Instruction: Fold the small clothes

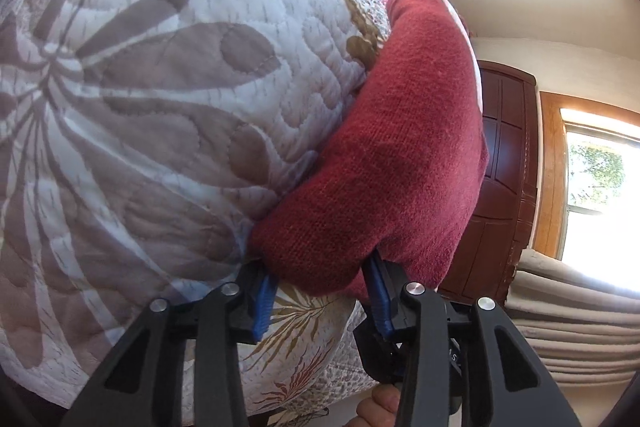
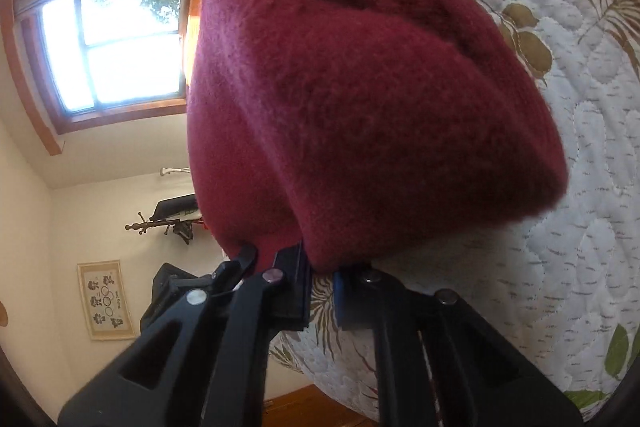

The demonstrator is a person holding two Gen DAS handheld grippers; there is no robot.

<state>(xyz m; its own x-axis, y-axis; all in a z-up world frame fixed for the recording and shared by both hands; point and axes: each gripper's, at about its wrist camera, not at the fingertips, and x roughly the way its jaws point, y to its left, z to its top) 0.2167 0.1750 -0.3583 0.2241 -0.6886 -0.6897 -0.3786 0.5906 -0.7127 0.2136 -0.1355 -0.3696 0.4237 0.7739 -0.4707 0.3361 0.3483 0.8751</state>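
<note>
Both grippers hold the red sweater [image 1: 384,147] lifted against the quilted bed [image 1: 160,107]: the left gripper [image 1: 320,291] has its jaws apart around a thick bunched edge, while the right gripper [image 2: 320,291] pinches only a hem. That shallow right-hand bite looks likely to slip, dropping the fold crooked.

Black hand-held gripper [image 1: 320,291], blue pads [image 1: 264,307]

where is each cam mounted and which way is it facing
Left wrist: on the left gripper, facing along its jaws at the red knit garment on the quilt; a fingertip shows below.
Right wrist: on the right gripper, facing the garment with a window behind; no hand visible.
Shared: garment and quilt.
</note>
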